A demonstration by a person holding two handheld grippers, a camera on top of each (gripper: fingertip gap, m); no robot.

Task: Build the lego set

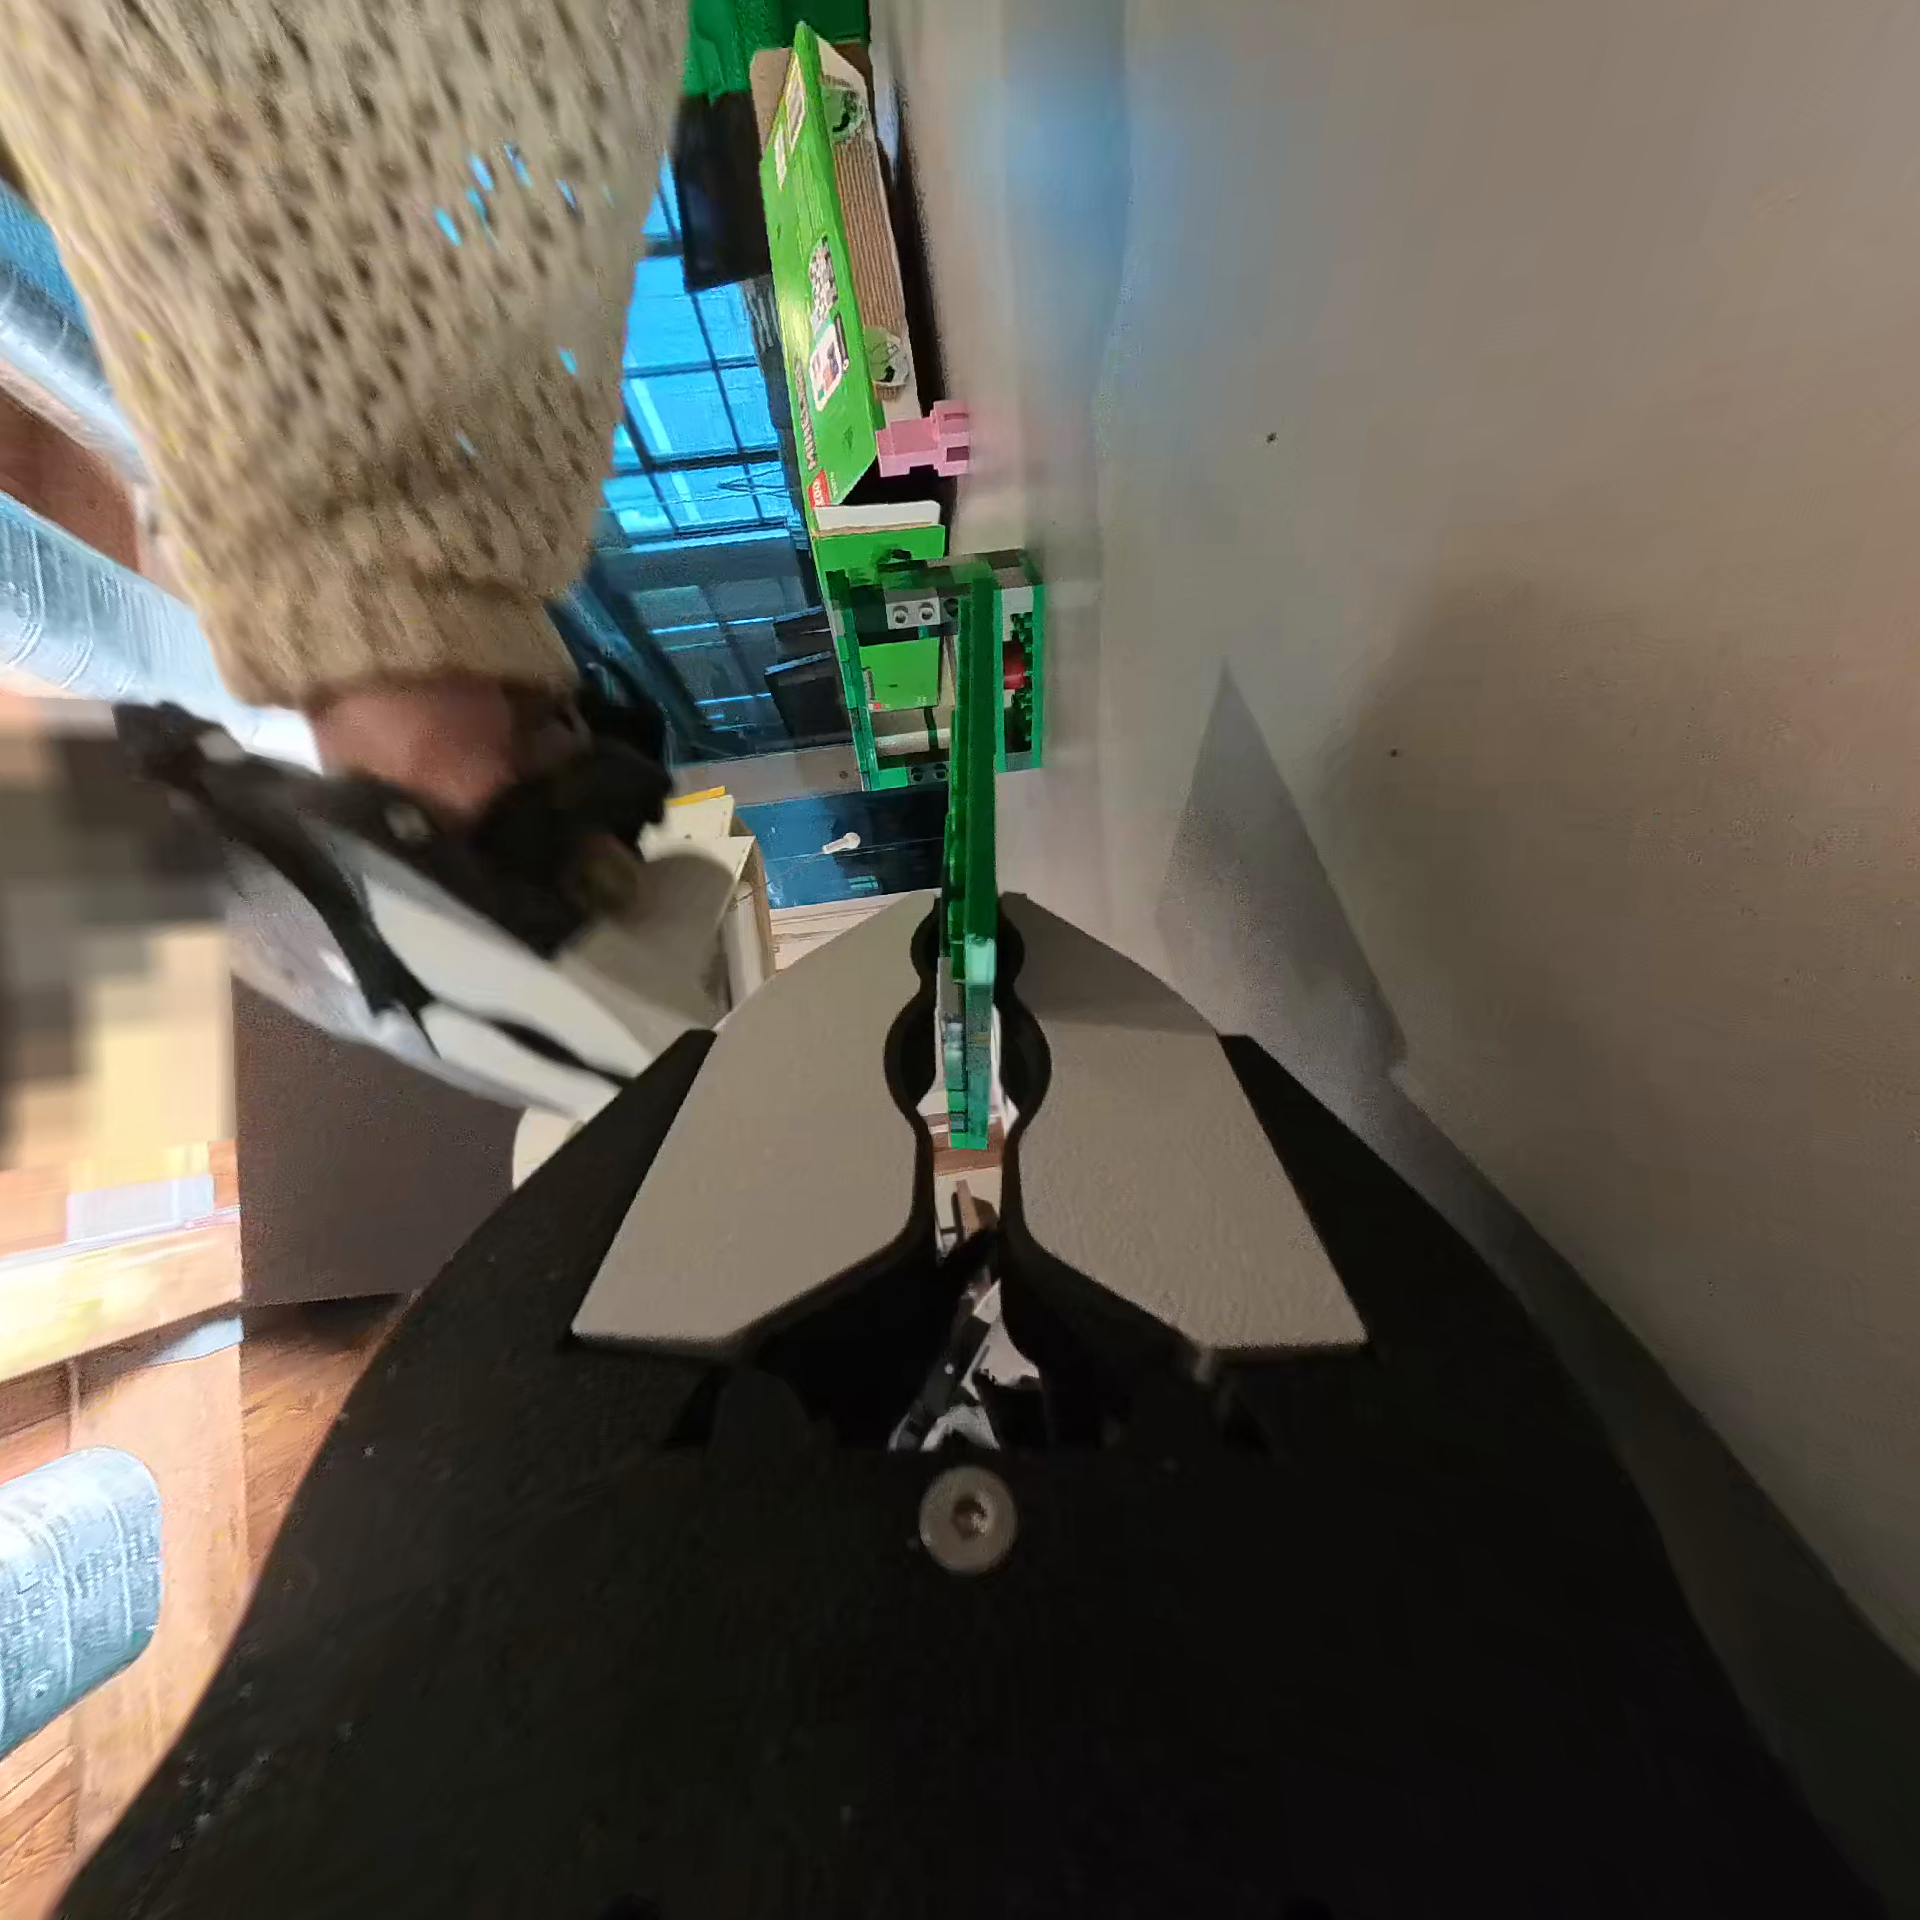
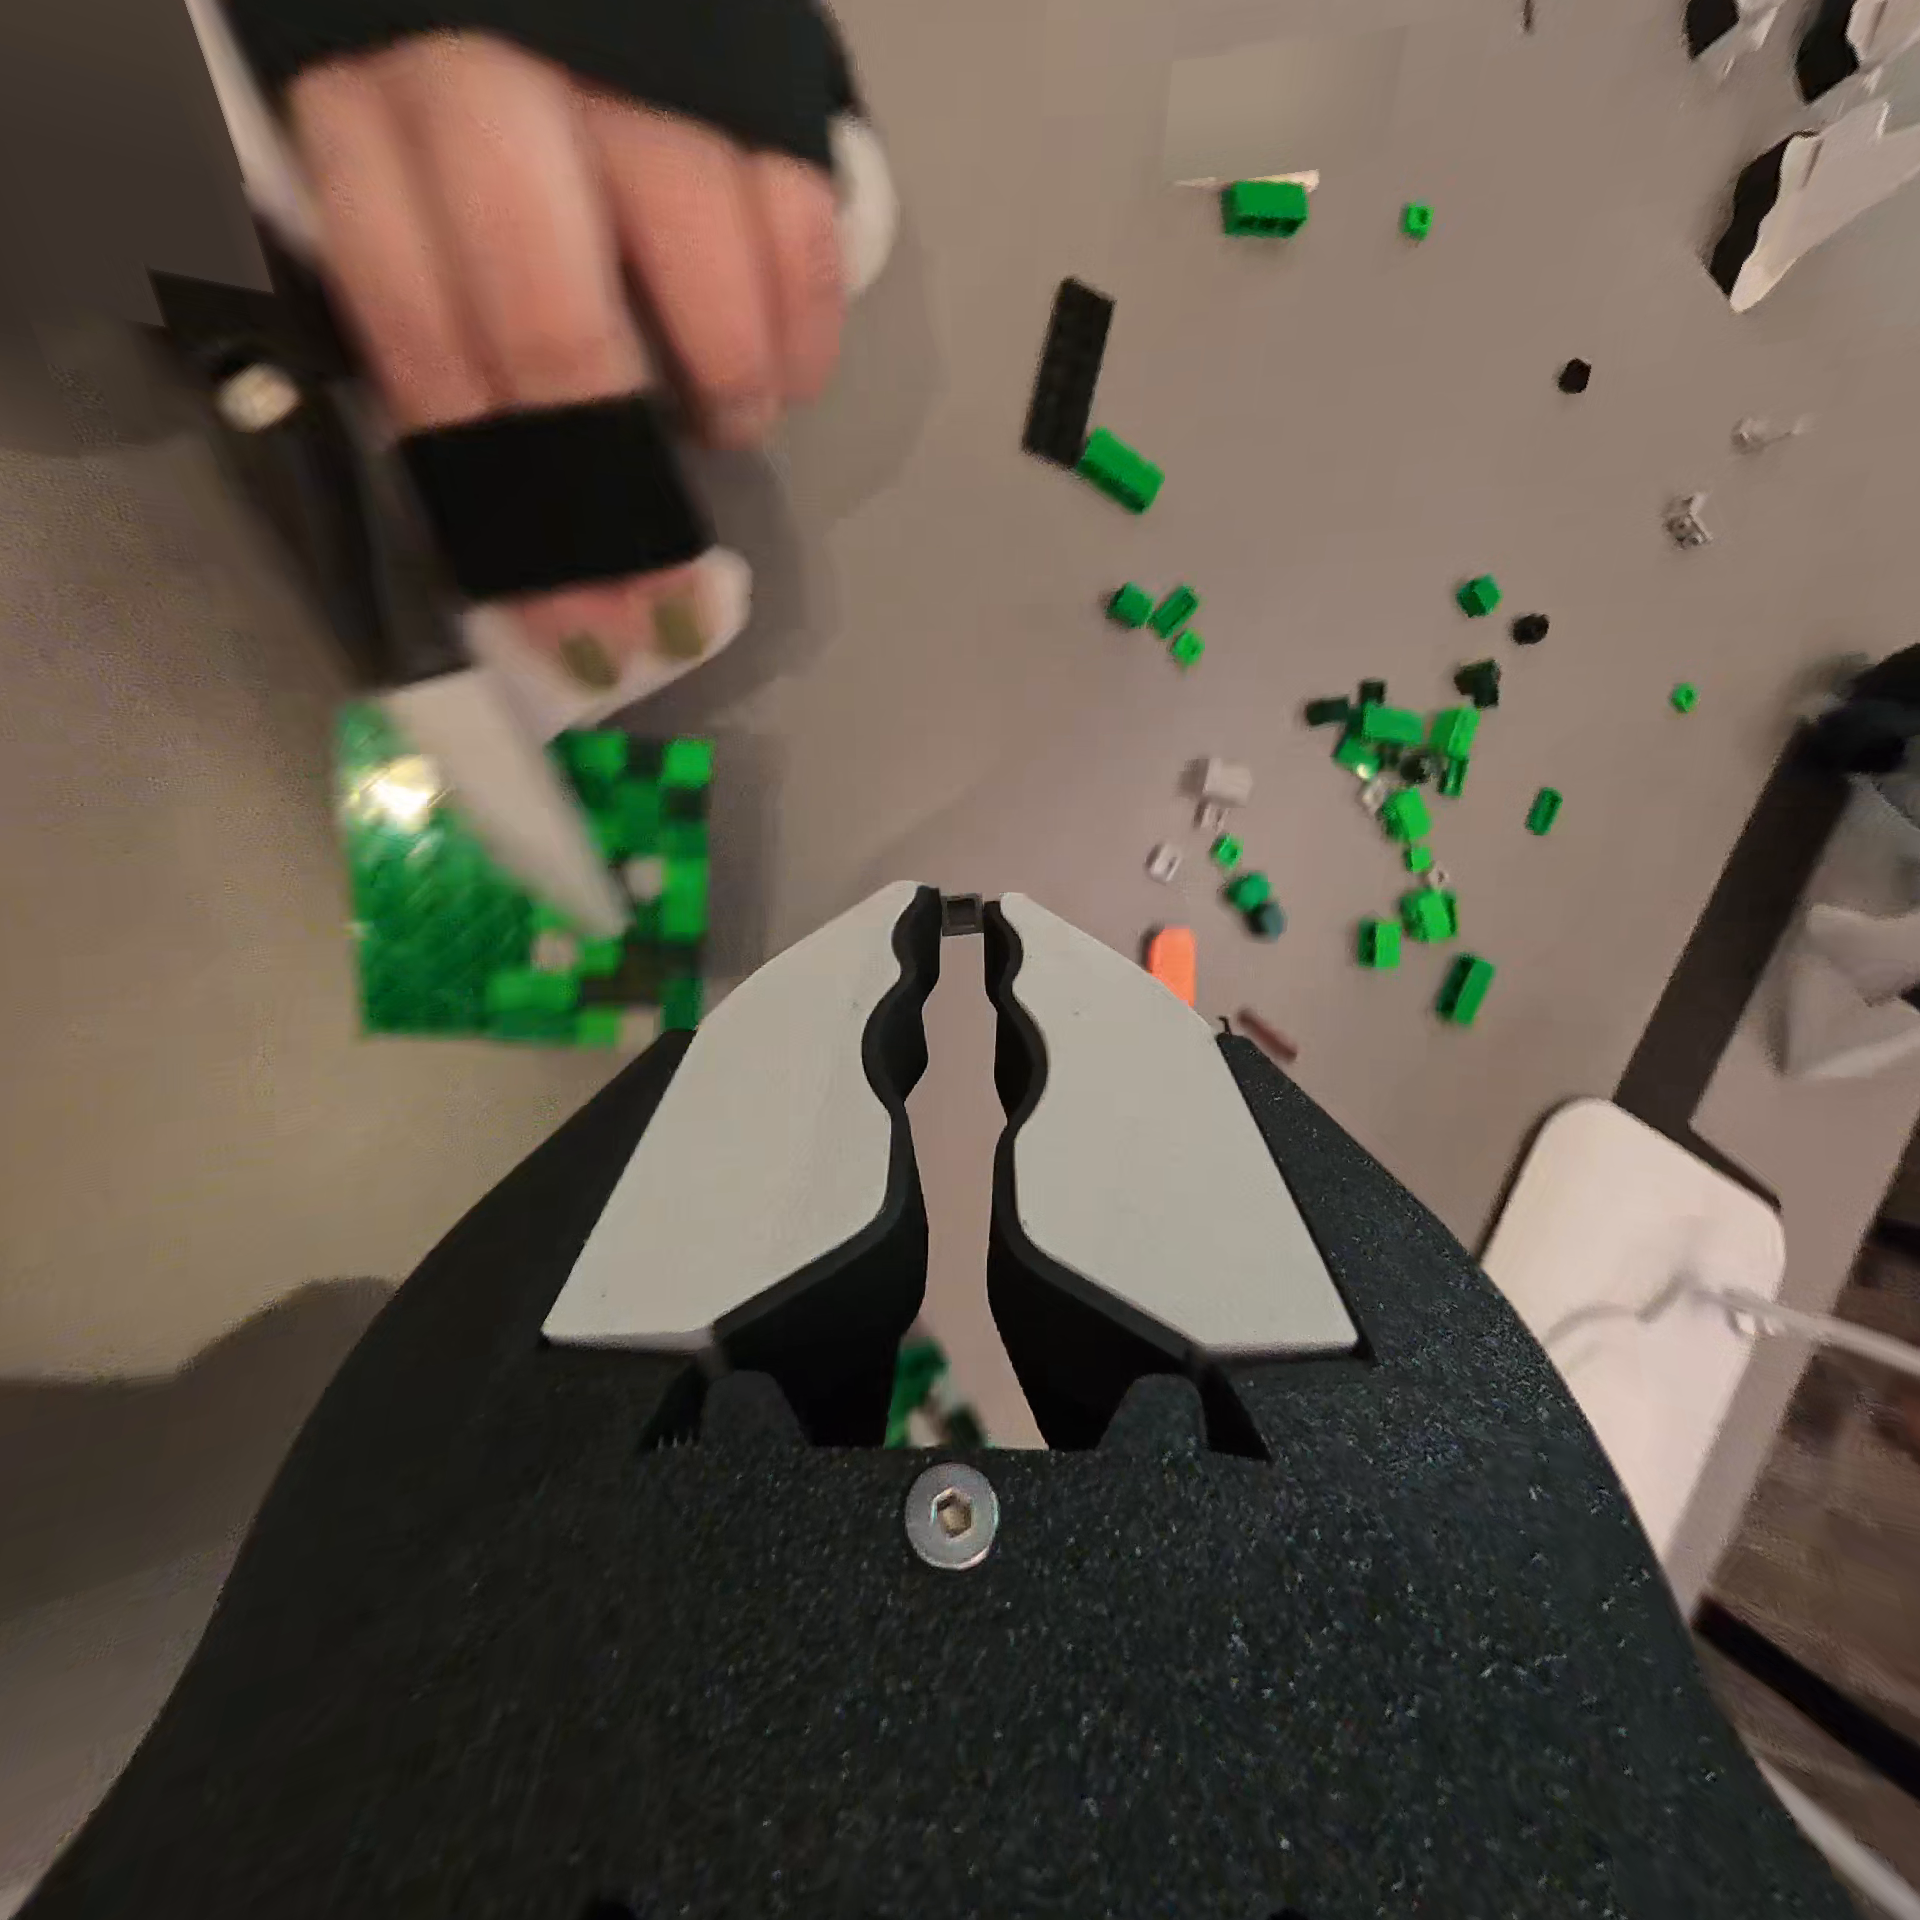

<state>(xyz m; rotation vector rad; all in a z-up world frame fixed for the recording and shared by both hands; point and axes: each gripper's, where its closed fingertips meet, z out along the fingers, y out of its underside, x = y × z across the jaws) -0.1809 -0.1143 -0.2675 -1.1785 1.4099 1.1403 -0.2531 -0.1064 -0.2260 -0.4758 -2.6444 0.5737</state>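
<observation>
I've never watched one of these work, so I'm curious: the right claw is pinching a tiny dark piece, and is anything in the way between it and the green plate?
Partly. The right gripper holds the small dark piece near the green plate's edge. The left gripper lies across the plate, covering a strip; the rest looks open.

Loft-like workspace: exposed ducts [image 1: 73, 613], big windows [image 1: 686, 416], grey table [image 2: 1299, 582].
</observation>
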